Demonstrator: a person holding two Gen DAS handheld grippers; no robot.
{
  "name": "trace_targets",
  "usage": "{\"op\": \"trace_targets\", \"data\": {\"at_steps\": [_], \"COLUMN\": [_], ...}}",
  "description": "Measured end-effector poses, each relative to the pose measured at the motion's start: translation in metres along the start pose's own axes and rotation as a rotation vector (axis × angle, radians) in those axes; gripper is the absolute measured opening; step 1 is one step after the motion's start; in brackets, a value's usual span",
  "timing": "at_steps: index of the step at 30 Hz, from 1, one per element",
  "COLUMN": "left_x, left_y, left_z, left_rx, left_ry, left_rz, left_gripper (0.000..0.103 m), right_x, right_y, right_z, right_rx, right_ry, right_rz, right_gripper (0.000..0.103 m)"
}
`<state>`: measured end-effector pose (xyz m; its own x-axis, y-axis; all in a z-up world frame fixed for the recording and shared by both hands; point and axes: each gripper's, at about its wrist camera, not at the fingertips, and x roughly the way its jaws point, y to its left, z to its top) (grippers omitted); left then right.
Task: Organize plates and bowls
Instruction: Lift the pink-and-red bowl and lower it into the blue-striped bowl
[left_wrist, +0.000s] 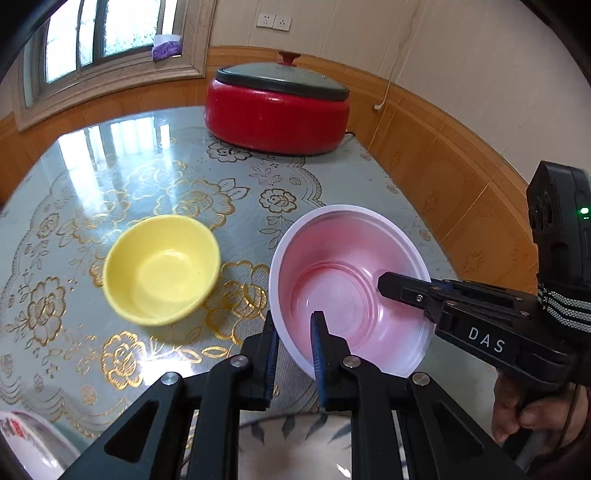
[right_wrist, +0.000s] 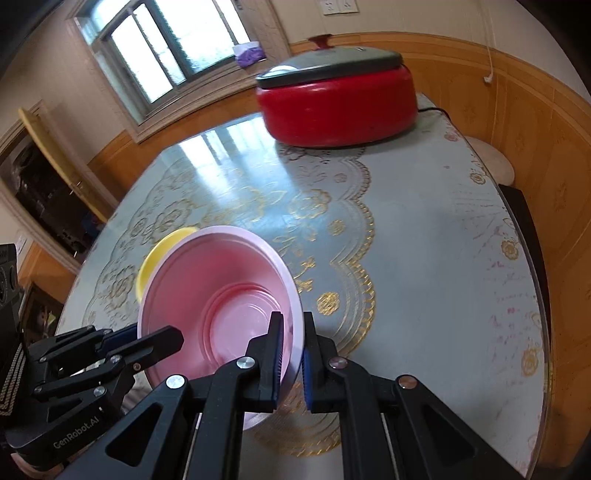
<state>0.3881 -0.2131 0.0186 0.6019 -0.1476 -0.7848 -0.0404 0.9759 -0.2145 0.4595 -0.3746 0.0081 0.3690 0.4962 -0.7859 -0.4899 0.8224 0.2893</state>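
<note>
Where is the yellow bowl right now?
The yellow bowl sits on the table, just left of the pink bowl in the left wrist view, nearer than the red pot.

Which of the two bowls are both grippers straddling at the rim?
The pink bowl: the left gripper and right gripper each straddle its rim. The smaller yellow bowl sits apart, untouched.

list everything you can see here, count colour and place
pink bowl: 1, pink with a white rim, near edge of the table, both grippers straddling its rim
yellow bowl: 1, yellow, on the table left of the pink bowl
electric pot: 1, red with a dark lid, far side of the table
table: 1, pale blue cloth with gold flowers
left gripper: 1, black, at the bowl's near rim
right gripper: 1, black, at the bowl's right rim
</note>
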Motion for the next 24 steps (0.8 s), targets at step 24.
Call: {"op": "trace_targets", "data": {"at_steps": [24], "left_x": [-0.091], "left_y": [0.033], "left_z": [-0.104], "left_rx": [0.023], "left_ry": [-0.051], "left_rz": [-0.045], "left_gripper": [0.018], "right_x": [-0.035], "right_y": [0.080], "right_z": [-0.099], "right_rx": [-0.060], "right_ry": [0.108], "right_rz": [0.067], "right_gripper": [0.011]}}
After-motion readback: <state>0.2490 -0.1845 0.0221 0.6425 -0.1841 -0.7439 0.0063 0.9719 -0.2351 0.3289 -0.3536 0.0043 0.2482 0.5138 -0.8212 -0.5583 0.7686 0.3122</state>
